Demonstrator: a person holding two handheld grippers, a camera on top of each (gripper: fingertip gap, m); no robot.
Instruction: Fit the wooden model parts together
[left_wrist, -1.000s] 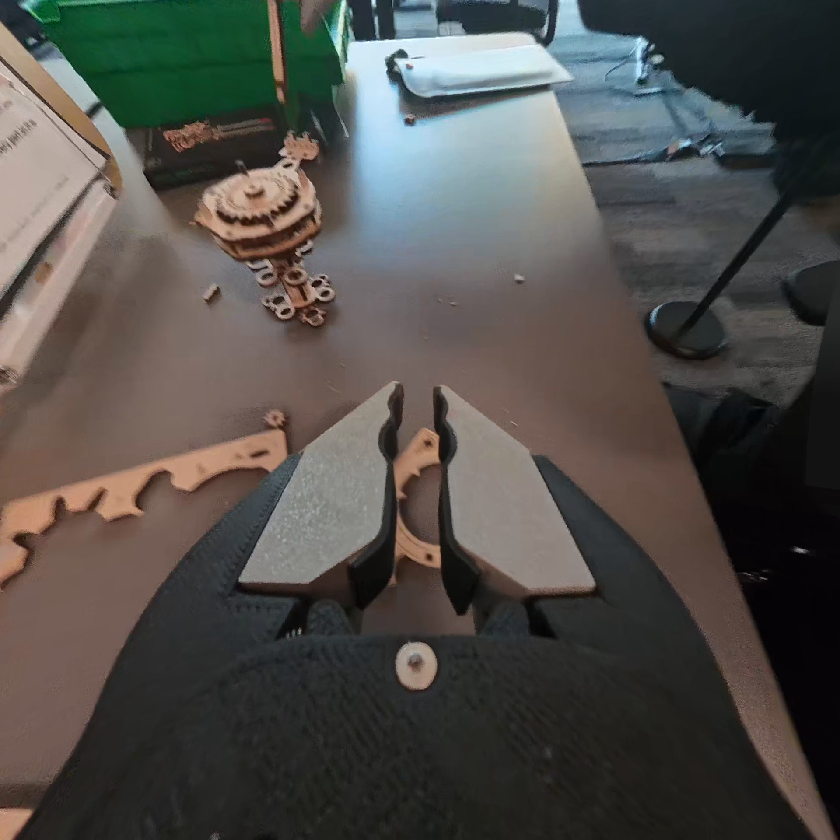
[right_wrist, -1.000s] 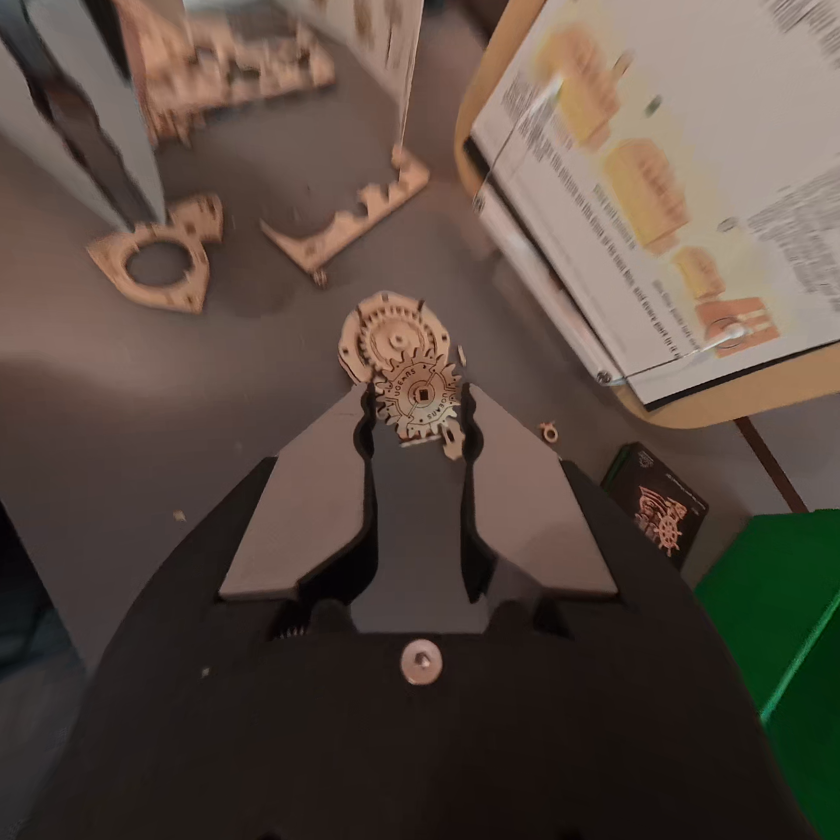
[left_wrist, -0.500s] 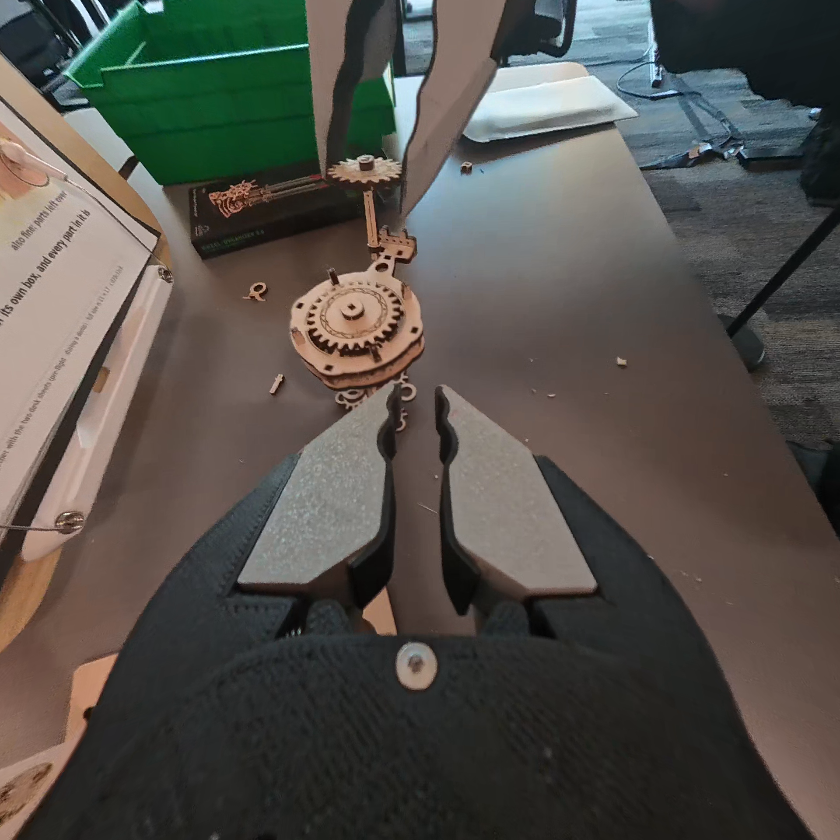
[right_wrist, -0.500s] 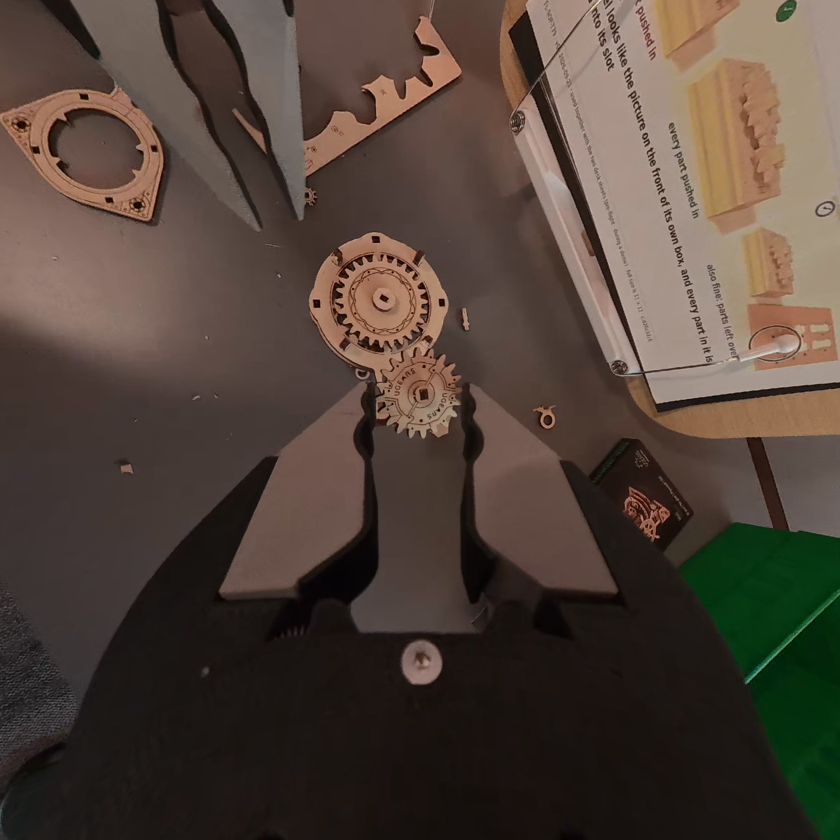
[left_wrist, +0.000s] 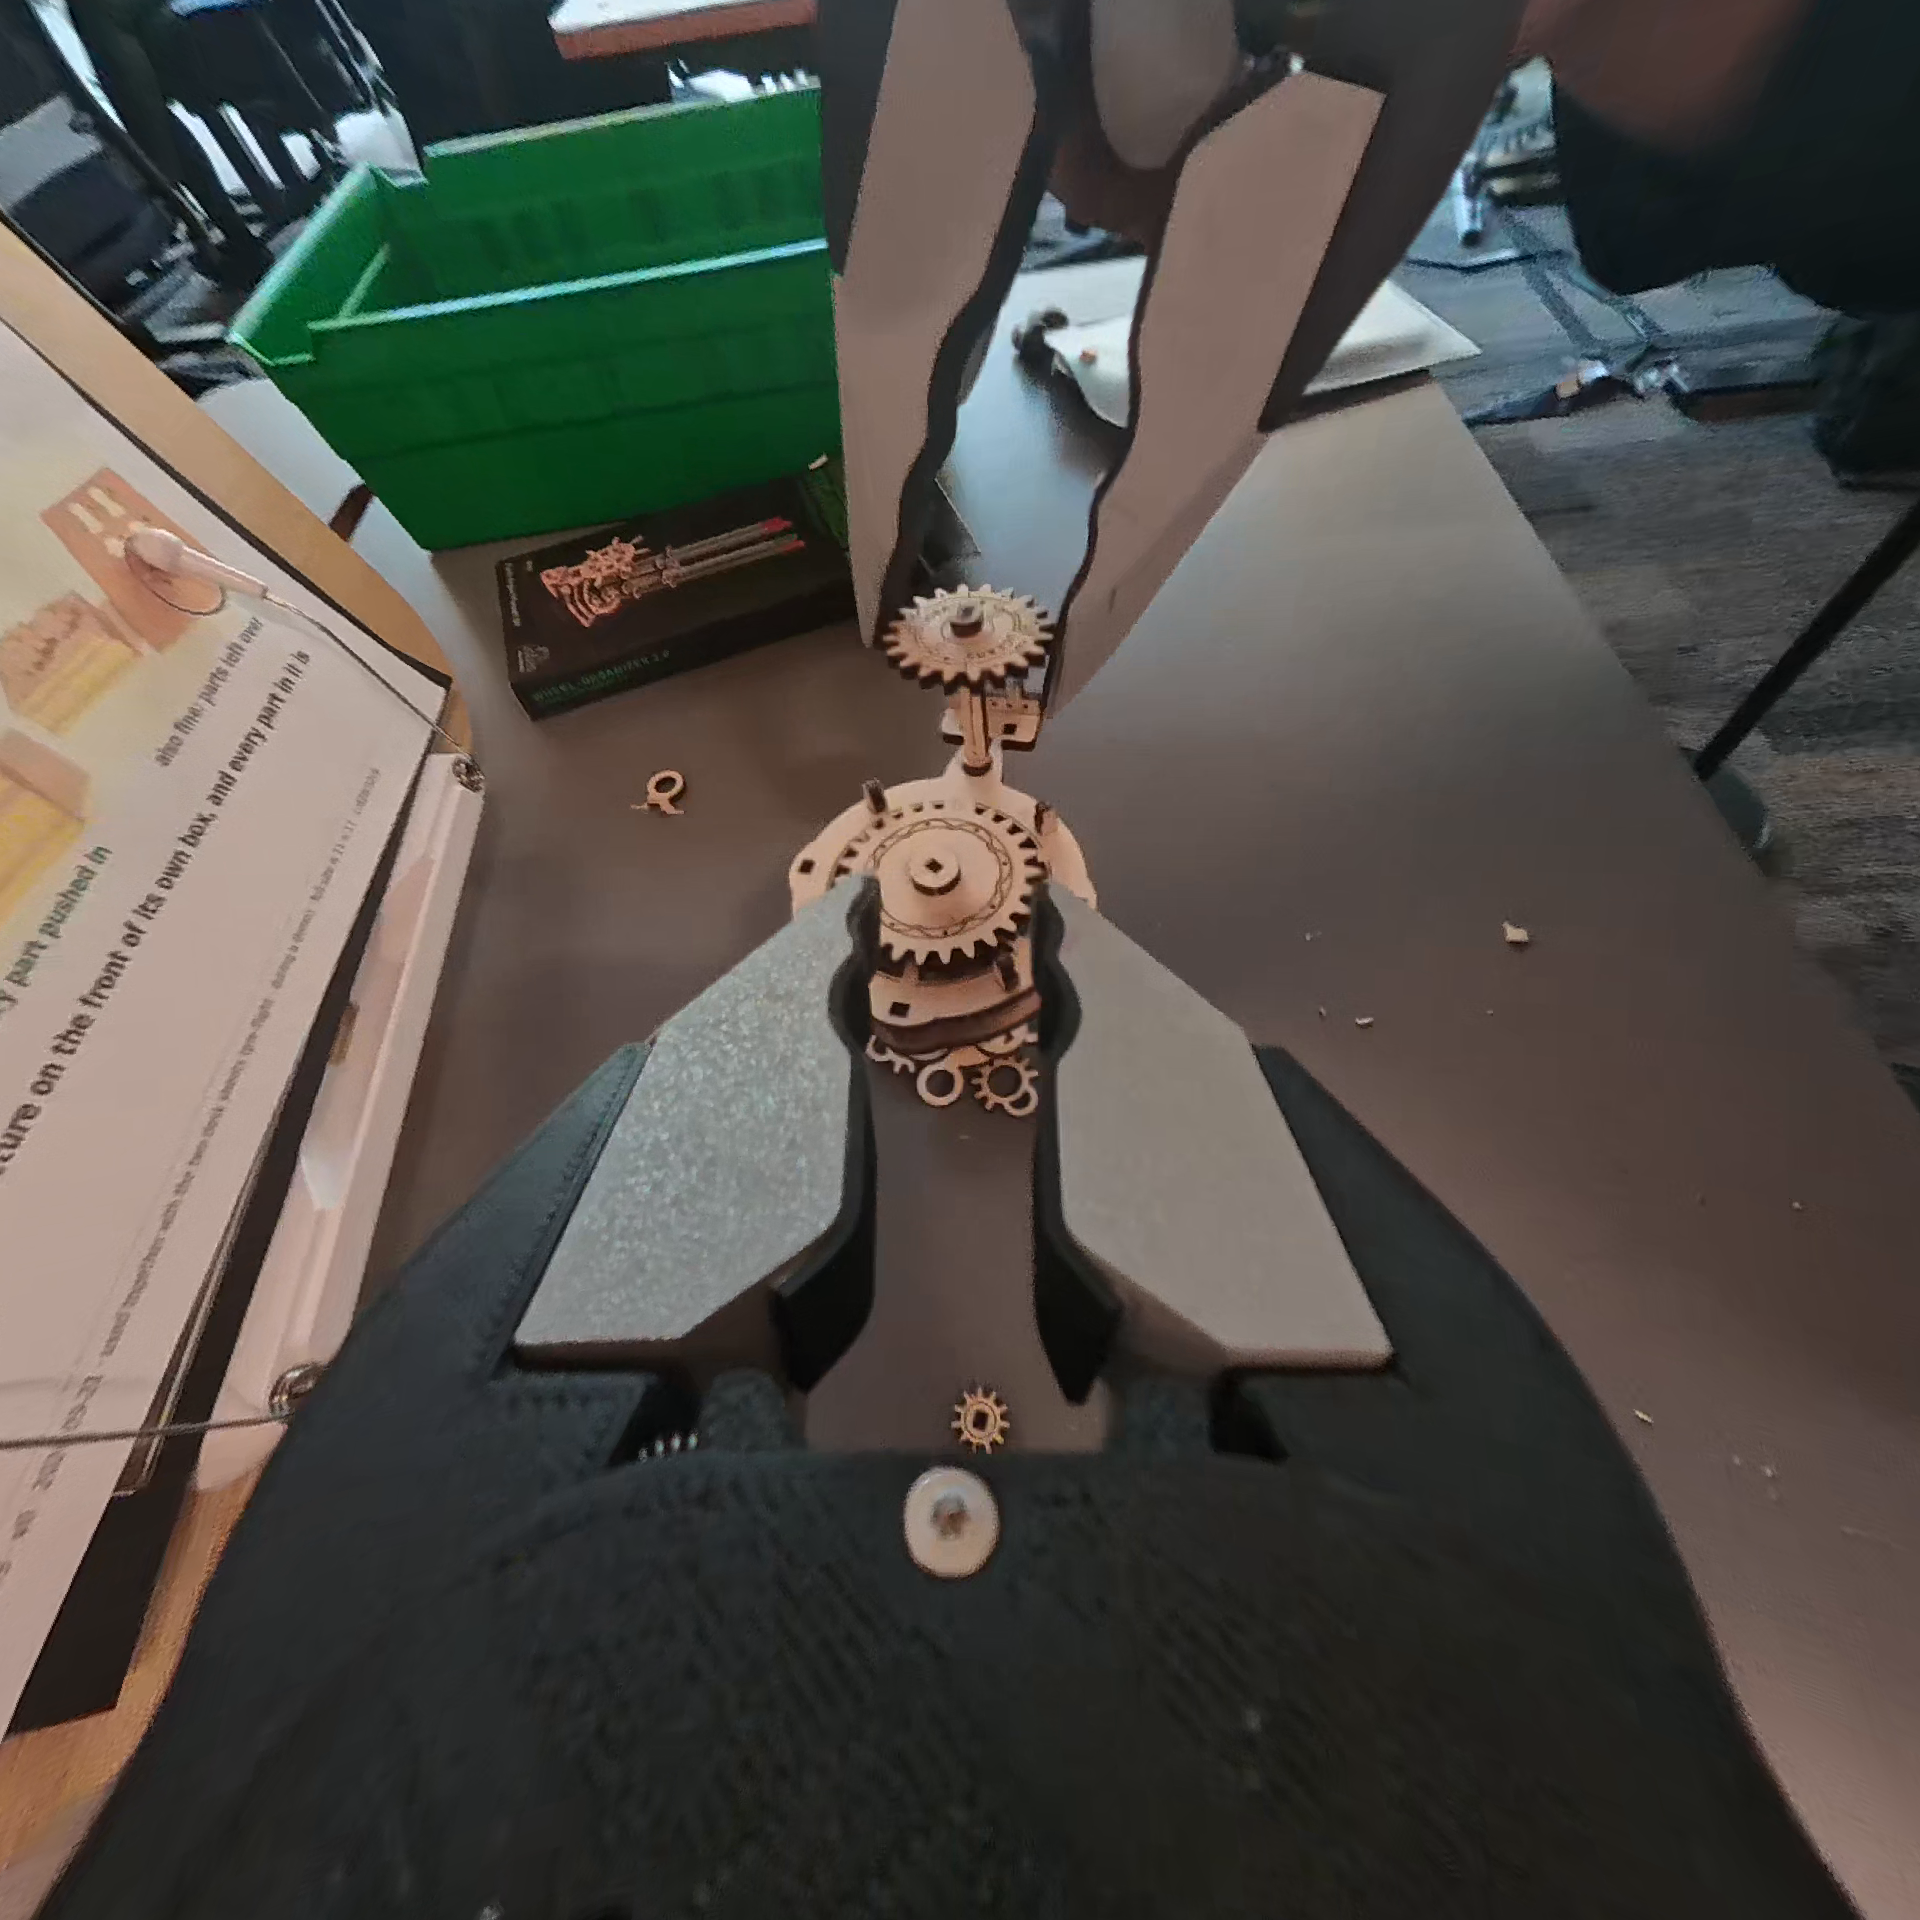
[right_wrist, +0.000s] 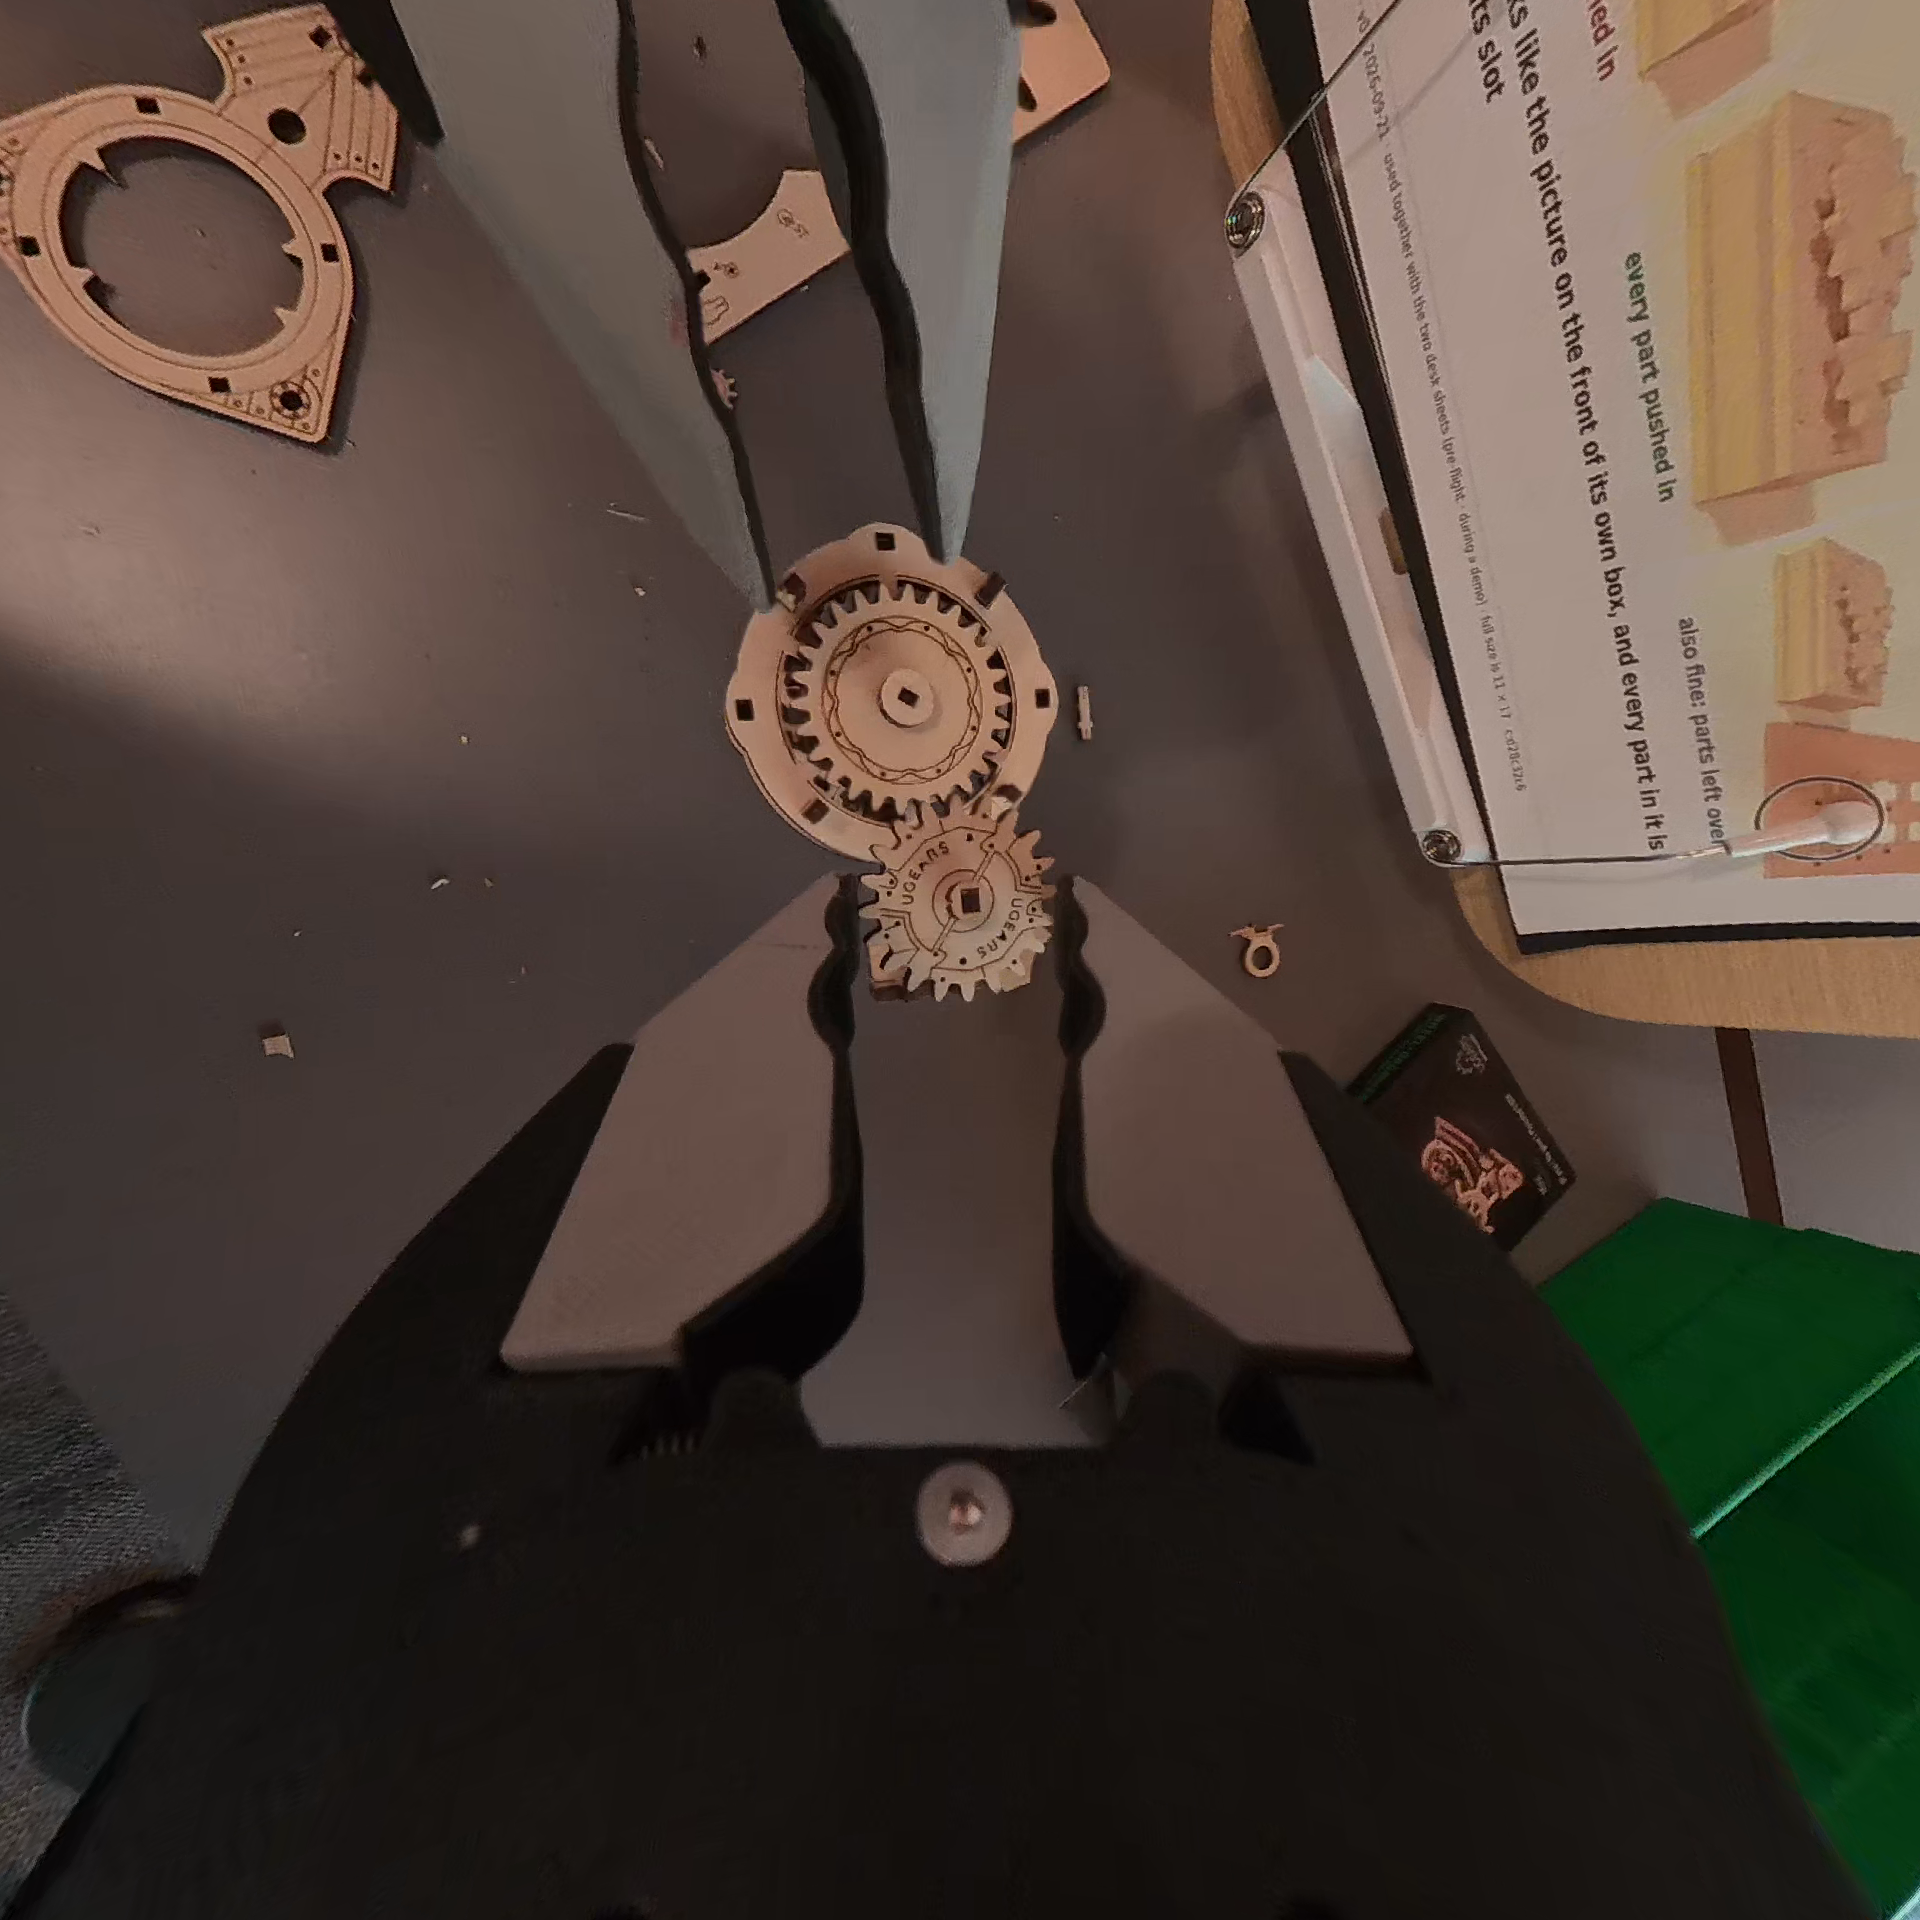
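A round wooden gear assembly (left_wrist: 951, 883) lies on the dark table; it also shows in the right wrist view (right_wrist: 894, 696). My left gripper (left_wrist: 951, 909) is open, its fingertips on either side of the assembly's near edge; the right wrist view shows it (right_wrist: 857, 571) at the assembly's far rim. My right gripper (right_wrist: 956, 894) is shut on a small wooden gear (right_wrist: 961, 914) with a stem under it. That gear overlaps the assembly's rim. In the left wrist view the right gripper (left_wrist: 966, 649) holds the small gear (left_wrist: 966, 639) just above and behind the assembly.
An instruction sheet on a board (left_wrist: 156, 831) lies left of the assembly. A black box (left_wrist: 675, 613) and a green bin (left_wrist: 582, 343) stand behind. A wooden ring plate (right_wrist: 197, 239), a tiny gear (left_wrist: 980, 1418), a small ring piece (left_wrist: 662, 792) and linked rings (left_wrist: 977, 1086) lie loose.
My left gripper moved forward to the gear assembly and opened wider around its edge. My right gripper brought the small gear closer to the assembly's rim.
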